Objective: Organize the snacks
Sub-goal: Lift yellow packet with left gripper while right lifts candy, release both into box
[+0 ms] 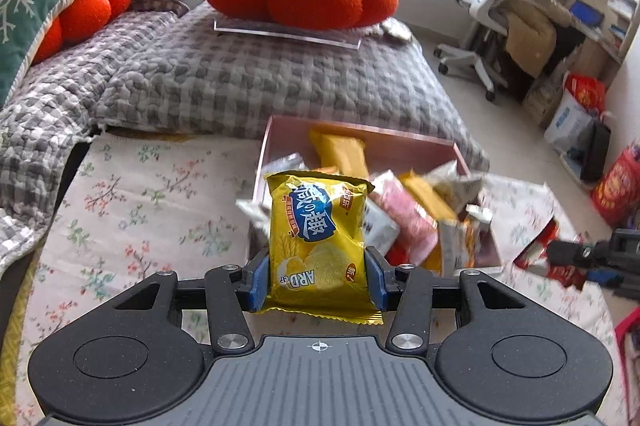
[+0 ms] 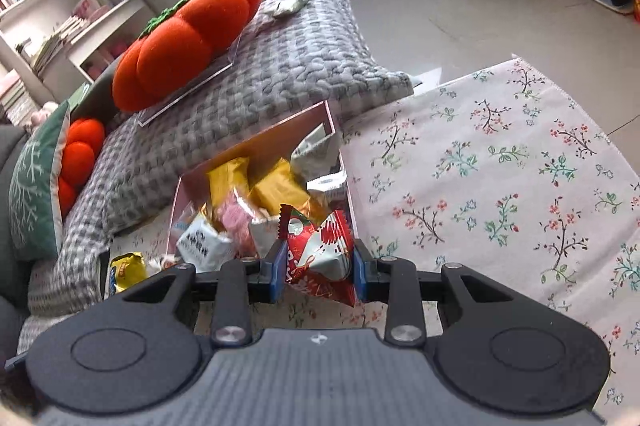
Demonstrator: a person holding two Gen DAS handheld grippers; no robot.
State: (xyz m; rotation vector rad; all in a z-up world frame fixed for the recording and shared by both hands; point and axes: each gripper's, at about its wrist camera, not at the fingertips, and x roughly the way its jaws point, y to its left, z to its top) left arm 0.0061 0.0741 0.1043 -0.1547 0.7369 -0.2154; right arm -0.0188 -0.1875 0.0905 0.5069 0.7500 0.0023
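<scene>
Floral cloth (image 2: 500,185) covers the table we work over, beside a grey quilted sofa (image 1: 240,73). Our left gripper (image 1: 318,278) clamps a yellow cracker packet (image 1: 318,238) just before the pink box (image 1: 360,133) of mixed snacks. Our right gripper (image 2: 318,276) pinches a red-and-white snack packet (image 2: 320,250) at the box's near edge.

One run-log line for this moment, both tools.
left tool: shut on yellow snack pack | right tool: shut on red snack pack | pink box: holds snacks
</scene>
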